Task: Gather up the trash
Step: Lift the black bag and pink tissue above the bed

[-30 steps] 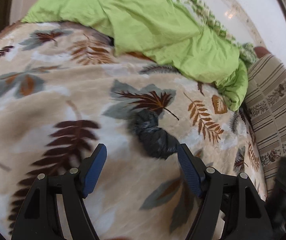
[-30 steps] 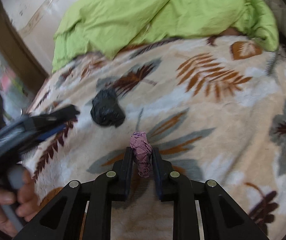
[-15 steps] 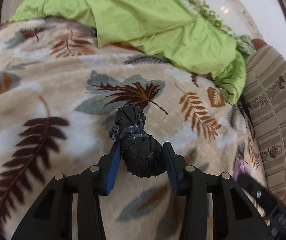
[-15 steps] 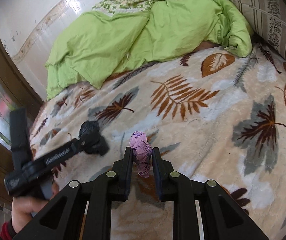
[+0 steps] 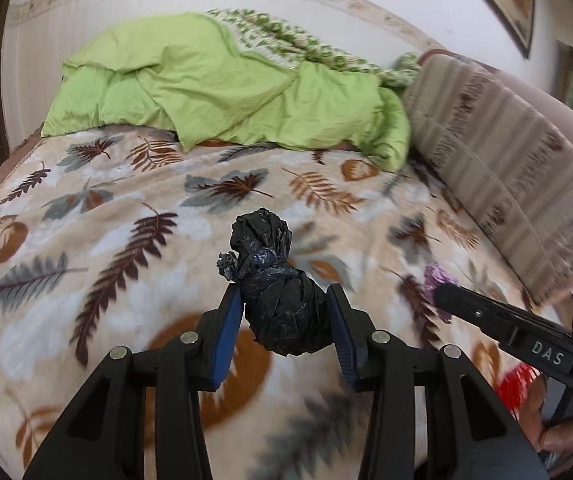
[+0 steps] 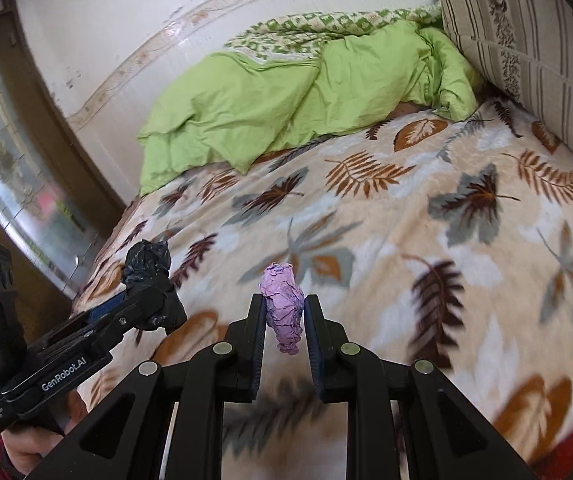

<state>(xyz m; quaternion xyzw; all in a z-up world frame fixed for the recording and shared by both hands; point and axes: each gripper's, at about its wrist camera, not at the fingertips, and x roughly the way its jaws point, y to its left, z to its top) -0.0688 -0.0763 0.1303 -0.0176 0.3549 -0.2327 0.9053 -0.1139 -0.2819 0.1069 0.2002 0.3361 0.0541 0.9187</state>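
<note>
OK, left tool (image 5: pixel 284 316) clamps the black bag wad (image 5: pixel 278 300), right tool (image 6: pixel 284 316) pinches the purple paper wad (image 6: pixel 282 304). Keep both grips firm while carrying clear of the bed (image 6: pixel 406 240).

purple wad (image 6: pixel 282 307) pinched, black bag (image 6: pixel 148 280) perhaps gripped

Both wrist cameras look forward and downward along their own fingers, close over the leaf-patterned blanket (image 5: pixel 98 216) toward the green duvet (image 6: pixel 270 96) and wall, and each of the 2 views catches the other gripper at its edge.
</note>
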